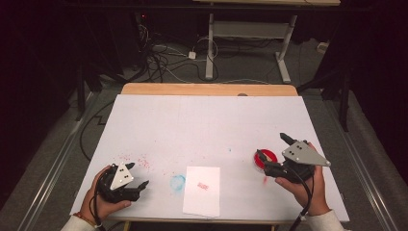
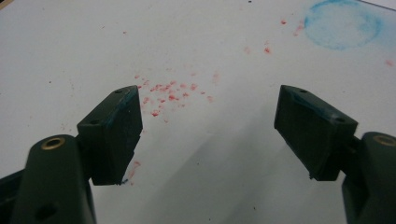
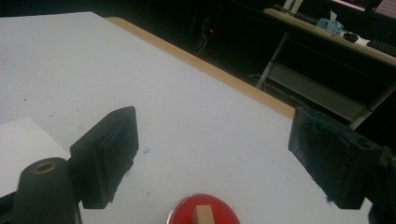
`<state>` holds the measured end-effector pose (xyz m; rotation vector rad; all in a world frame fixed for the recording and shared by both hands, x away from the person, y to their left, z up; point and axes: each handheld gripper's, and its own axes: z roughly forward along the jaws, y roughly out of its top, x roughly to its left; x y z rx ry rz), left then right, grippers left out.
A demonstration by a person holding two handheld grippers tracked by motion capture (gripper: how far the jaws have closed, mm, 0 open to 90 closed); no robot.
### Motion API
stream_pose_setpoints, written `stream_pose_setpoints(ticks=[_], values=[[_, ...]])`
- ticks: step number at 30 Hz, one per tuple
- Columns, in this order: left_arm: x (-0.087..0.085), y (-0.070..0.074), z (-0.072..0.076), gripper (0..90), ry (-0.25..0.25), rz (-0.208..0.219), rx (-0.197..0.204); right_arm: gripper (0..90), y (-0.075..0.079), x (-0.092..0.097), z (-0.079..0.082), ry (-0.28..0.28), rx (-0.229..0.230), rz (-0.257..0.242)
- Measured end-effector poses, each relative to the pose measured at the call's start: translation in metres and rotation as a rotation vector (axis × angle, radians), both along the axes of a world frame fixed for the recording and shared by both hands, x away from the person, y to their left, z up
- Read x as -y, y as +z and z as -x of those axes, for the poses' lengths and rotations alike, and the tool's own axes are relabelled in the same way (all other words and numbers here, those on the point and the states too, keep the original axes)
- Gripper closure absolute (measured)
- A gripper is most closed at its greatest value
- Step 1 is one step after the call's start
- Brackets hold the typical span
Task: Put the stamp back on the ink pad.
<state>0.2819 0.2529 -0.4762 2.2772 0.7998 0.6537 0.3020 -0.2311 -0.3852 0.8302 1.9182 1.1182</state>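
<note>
Here the right tongs (image 1: pixel 272 147) stand wide apart, nothing between their pads, and they hover just above a red ink pad (image 1: pixel 266 159) near the right side of the worktop (image 1: pixel 207 120). In the right gripper view the ink pad (image 3: pixel 204 212) sits low in the middle, below the gap between the two black jaws, with a small wooden stamp (image 3: pixel 203 215) standing upright in its red dish. The stamp touches the ink and neither jaw touches the stamp. The right hand (image 1: pixel 308 185) grasps the gripper body from the near edge, with its grey plate (image 1: pixel 303 154) on top.

The left tongs (image 1: pixel 137 175) are also wide and empty, held low over the near left part of the worktop by the left hand (image 1: pixel 98 197). In the left gripper view the jaws frame a scatter of red specks (image 2: pixel 170 93) on the white surface, and a faint blue ring (image 2: pixel 343 23) shows at the upper right. From above, that blue ring (image 1: pixel 177 182) lies just left of a white sheet (image 1: pixel 202 190), and the specks (image 1: pixel 137 160) lie just beyond the left tongs.

The sheet lies at the near edge between the two hands, with a small red stamped mark (image 1: pixel 204 186) near its middle. A smaller red smear (image 1: pixel 264 180) sits on the worktop just on the near side of the ink pad. The ink pad and the sheet are near each other but apart.
</note>
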Motion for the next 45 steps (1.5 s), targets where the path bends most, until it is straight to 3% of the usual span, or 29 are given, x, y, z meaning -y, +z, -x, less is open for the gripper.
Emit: stream_pose_setpoints(ticks=[4,23,35,39,45], values=[[0.000,0.000,0.000,22.9,-0.002,-0.001,0.002,16.1,-0.003,-0.002,0.005,0.012,0.017,0.027],[0.000,0.001,0.000,22.9,0.001,0.003,0.006,17.1,-0.030,0.005,0.017,0.044,0.037,0.056],[0.002,0.001,-0.002,23.3,-0.016,0.010,0.007,17.5,-0.050,0.015,0.021,0.020,0.002,0.072],[0.004,0.001,-0.003,24.0,-0.021,0.005,0.010,18.6,-0.059,0.021,0.022,-0.016,-0.007,0.044],[0.005,0.002,-0.003,23.9,-0.025,0.003,0.014,18.6,-0.074,0.024,0.024,-0.018,-0.051,0.082]])
